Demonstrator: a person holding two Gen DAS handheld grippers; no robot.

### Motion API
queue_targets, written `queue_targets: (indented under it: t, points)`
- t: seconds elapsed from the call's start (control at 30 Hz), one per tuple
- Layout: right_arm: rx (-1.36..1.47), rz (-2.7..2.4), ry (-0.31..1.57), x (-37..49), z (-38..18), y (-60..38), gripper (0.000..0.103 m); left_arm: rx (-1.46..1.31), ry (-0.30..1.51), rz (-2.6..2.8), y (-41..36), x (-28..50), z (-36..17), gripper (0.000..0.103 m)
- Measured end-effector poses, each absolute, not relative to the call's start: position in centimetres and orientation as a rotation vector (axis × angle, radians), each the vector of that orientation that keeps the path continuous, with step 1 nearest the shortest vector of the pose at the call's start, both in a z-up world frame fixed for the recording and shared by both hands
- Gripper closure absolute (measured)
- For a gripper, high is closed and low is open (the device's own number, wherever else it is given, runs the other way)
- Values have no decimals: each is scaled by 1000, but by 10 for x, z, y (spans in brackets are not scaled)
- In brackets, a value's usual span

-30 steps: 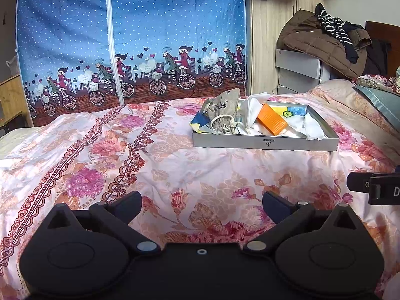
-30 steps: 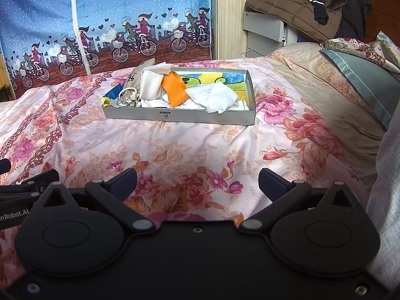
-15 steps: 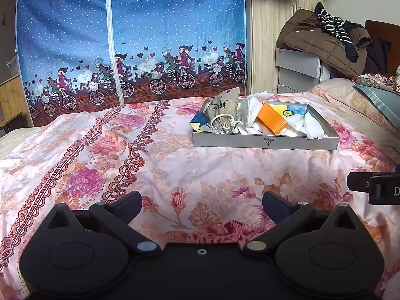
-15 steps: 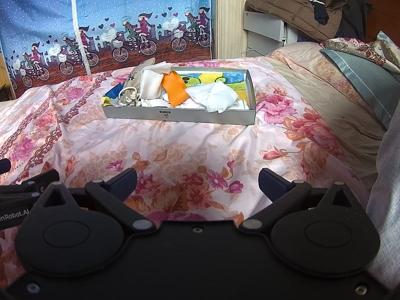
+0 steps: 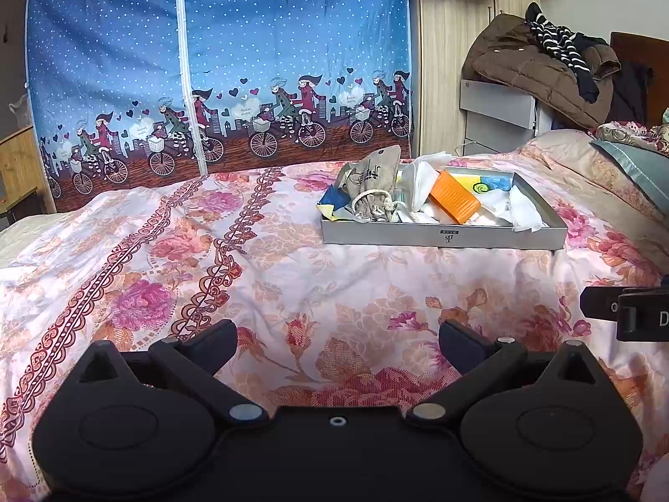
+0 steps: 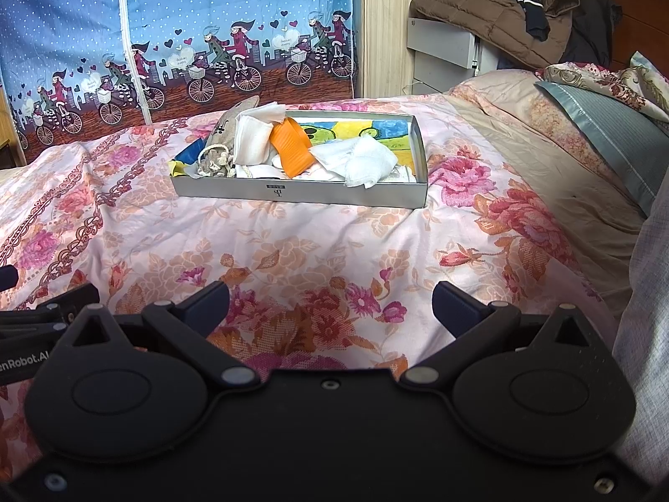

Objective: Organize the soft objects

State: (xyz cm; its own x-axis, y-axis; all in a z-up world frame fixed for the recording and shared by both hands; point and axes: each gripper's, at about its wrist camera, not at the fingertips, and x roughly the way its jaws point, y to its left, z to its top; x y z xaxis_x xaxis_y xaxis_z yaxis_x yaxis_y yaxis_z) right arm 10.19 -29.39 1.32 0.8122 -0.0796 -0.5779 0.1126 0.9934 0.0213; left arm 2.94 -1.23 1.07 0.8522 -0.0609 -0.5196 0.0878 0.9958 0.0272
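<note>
Two grippers hang low over the flowered bedspread (image 6: 317, 242), the left gripper (image 5: 338, 336) and the right gripper (image 6: 330, 299) each with jaws spread wide and nothing between them, both well short of the shallow grey tray (image 6: 301, 194) further up the bed. The soft things already lie gathered in that tray: a beige drawstring pouch (image 5: 372, 188) of coarse cloth with a puckered mouth, leaning over the left end; folded white cloths (image 6: 253, 140); an orange ribbed piece (image 6: 290, 146) propped at a slant; and a crumpled white gauzy wad (image 6: 363, 161) near the right. They sit jumbled, overlapping, over a bright printed lining. No loose item shows on the quilt near the tools. This would fit a heap waiting to be sorted or a collection just finished, so I judge no step certain; any reach would need a long forward travel and a light pinch on limp, slippery fabric.
</note>
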Motion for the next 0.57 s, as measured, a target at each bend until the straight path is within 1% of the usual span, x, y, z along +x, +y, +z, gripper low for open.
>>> queue_targets:
  t: [0.57]
  points:
    - [48, -101, 622, 101, 11, -293, 0, 50, 554, -73, -11, 27, 10, 1]
